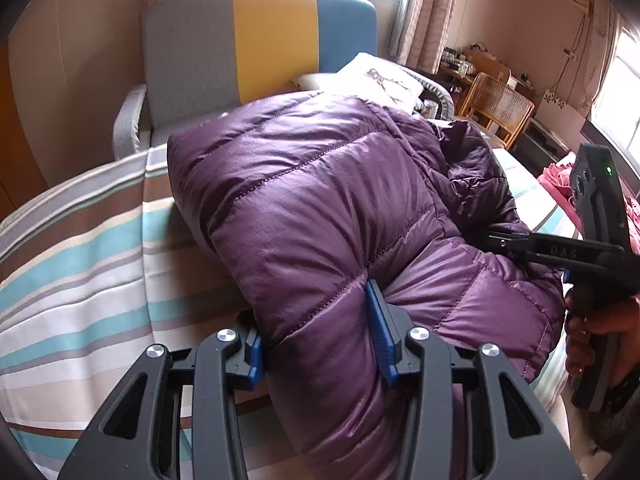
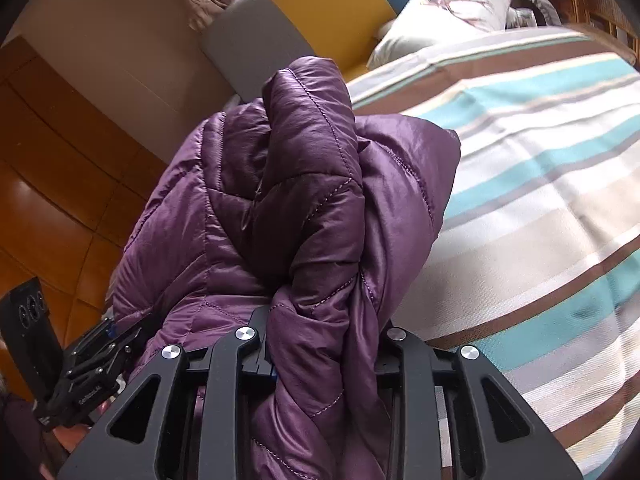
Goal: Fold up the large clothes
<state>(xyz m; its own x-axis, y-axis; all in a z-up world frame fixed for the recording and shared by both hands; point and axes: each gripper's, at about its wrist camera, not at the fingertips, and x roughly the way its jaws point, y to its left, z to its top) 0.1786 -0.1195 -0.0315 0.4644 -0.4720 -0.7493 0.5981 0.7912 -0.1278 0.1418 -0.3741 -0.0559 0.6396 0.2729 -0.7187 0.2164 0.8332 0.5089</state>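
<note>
Right now, working from my remote station, near to far:

Left tongs [image 1: 318,334]: black arms with blue ribbed pads, partly closed on a thick fold of the purple jacket [image 1: 320,200]. I see the padding bulging out between and past the pads, so I read this as a firm grip on the near hem.

Right tongs [image 2: 324,344]: black arms, one blue pad just showing; a twisted bunch of the same jacket [image 2: 304,208] fills the gap between them and I take it as clamped. In the left wrist view these tongs [image 1: 490,236] reach in from the right, their tips buried in the jacket's edge, with a person's hand [image 1: 600,340] on the handle.

Jacket material: glossy purple quilted down, puffy, with stitched seams crossing it in bands; the fabric creases softly and shines where light hits.

Jacket position: lying in a bulky heap on the bed, its near edge gripped at both sides, one bunched end raised in the right wrist view.

Bed cover [image 1: 80,248]: smooth woven cloth in stripes of teal, brown, beige and white, under the jacket.

Pillow [image 1: 372,76]: white, soft, with a printed motif, beyond the jacket.

Headboard [image 1: 260,40]: upholstered panels in grey, yellow and blue.

Far right: a wicker chair [image 1: 496,108] by a cluttered desk [image 1: 460,60].
</note>
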